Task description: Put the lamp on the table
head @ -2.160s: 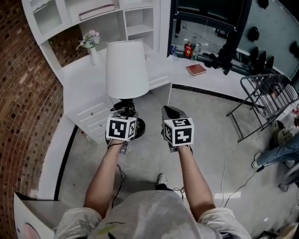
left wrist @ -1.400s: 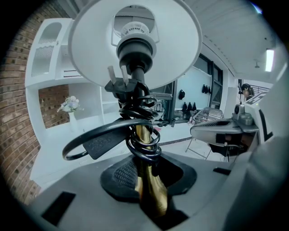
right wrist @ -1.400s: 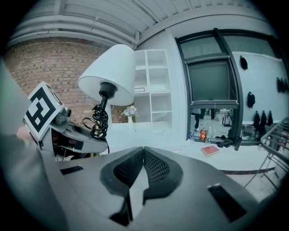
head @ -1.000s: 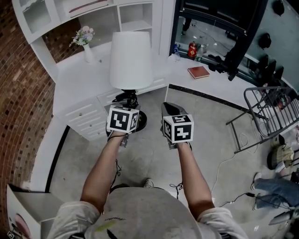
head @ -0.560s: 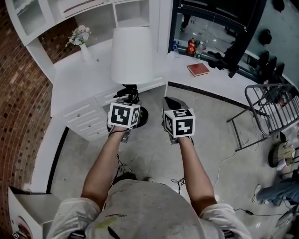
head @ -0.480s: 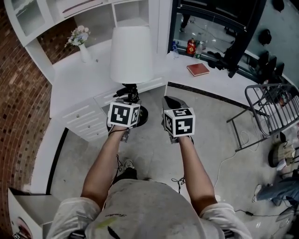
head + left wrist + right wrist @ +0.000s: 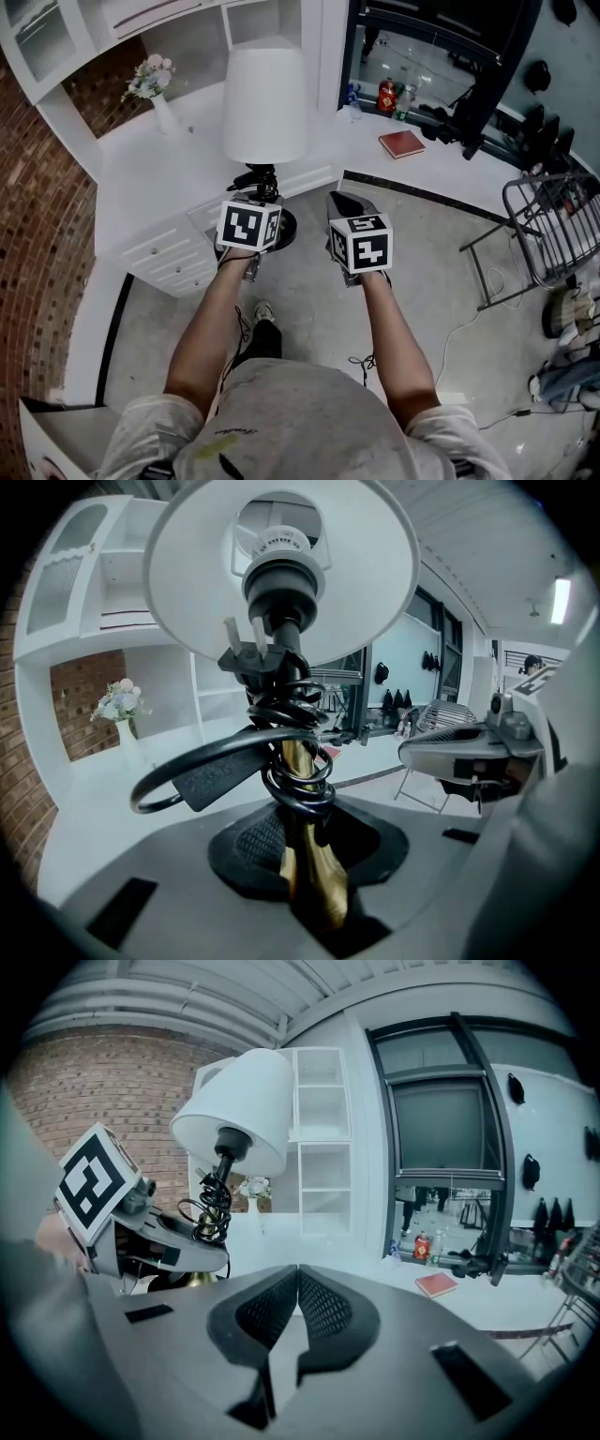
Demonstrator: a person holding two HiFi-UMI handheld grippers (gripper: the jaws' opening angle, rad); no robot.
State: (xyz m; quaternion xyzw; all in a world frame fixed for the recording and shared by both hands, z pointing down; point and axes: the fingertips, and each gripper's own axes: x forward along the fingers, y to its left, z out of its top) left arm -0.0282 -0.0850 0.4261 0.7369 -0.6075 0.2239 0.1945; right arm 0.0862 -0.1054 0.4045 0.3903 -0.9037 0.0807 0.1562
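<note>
1. Left gripper (image 7: pixel 314 853): the jaws were closed on the brass stem (image 7: pixel 298 771) of the lamp (image 7: pixel 265 103), low down and just above the base (image 7: pixel 281 228). We read this as the only grip on the lamp.

2. Right gripper (image 7: pixel 297 1297): the jaws were together with nothing between them. It hung just beside the left gripper, clear of the lamp.

3. Lamp: it stood close to upright in the grip, shade on top. Its base was over the floor, just beside the front edge of the table (image 7: pixel 155 187) and not yet on it. A black cord (image 7: pixel 281 733) was coiled on the stem, with the plug (image 7: pixel 246 658) tucked under the shade.

4. Step in hand, as we judged it: carry the lamp to the table.
- Keep the stem vertical, because the shade makes the load top-heavy.
- Lift the base clear of the table edge before moving it across.
- Choose a bare patch well apart from the vase (image 7: pixel 161 112).
- Watch that the coil does not slip under the base.
- Open the jaws only once the base sits flat.

5. Containers: the vase on the table held a bunch of flowers (image 7: pixel 146 79). We could make out nothing in the shelf compartment (image 7: pixel 321 1152) behind the shade.
</note>
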